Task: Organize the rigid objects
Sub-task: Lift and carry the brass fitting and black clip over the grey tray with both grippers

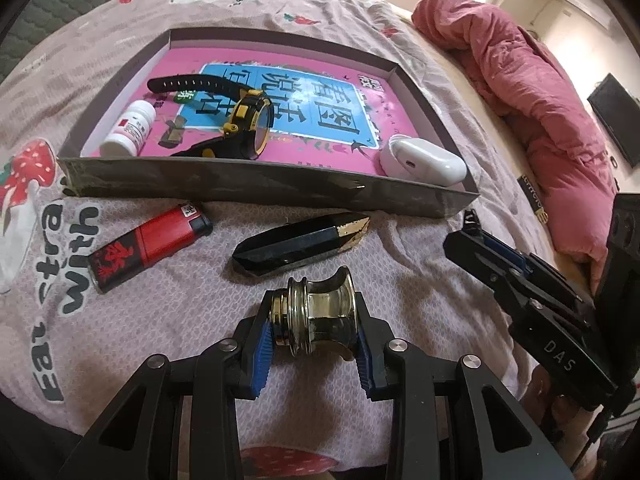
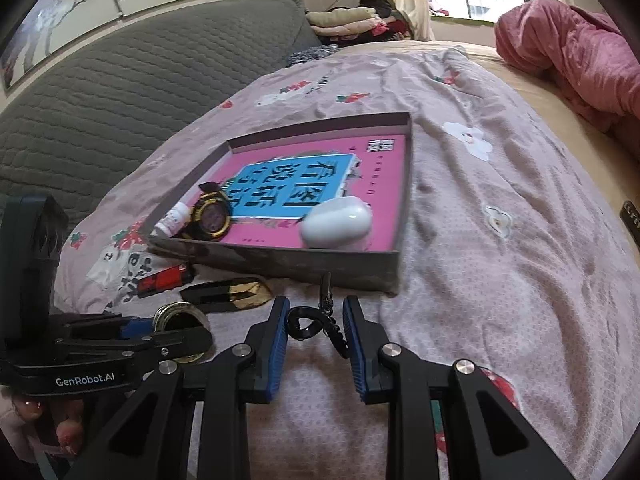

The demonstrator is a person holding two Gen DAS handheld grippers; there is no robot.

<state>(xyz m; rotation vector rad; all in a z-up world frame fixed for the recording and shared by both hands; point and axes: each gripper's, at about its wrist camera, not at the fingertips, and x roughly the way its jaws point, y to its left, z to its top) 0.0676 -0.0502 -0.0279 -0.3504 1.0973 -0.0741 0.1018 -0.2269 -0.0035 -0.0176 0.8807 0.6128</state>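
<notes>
Left gripper (image 1: pixel 314 336): its 2 blue pads are pressing on the 2 ends of a brass spool (image 1: pixel 316 312), which is lying on its side between them, just above the bedspread (image 1: pixel 400 280).
Right gripper (image 2: pixel 316 328): its jaws are standing narrowly apart around a black keyring clip (image 2: pixel 316 320); the coiled end and chain are sitting between the pads, and contact on the right pad is looking likely (the left side is not clear enough to tell).
Tray (image 1: pixel 256 188): a shallow cardboard box is lying on the bedspread beyond both grippers, with a pink and blue printed sheet lining its floor.
Tray contents: a yellow and black watch (image 1: pixel 244 120) is resting near the front wall at the middle, a white pill bottle (image 1: pixel 130 130) is lying on its side in the front left corner, and a white earbud case (image 1: pixel 424 158) is sitting in the front right corner.
Outside the tray: a red and black lighter (image 1: pixel 152 248) and a black faceted crystal (image 1: pixel 300 246) with a gold tip are lying on the bedspread just in front of the tray's front wall, well apart from each other.
Background: a pink quilt (image 1: pixel 532 100) is lying bunched along the bed's right side.
</notes>
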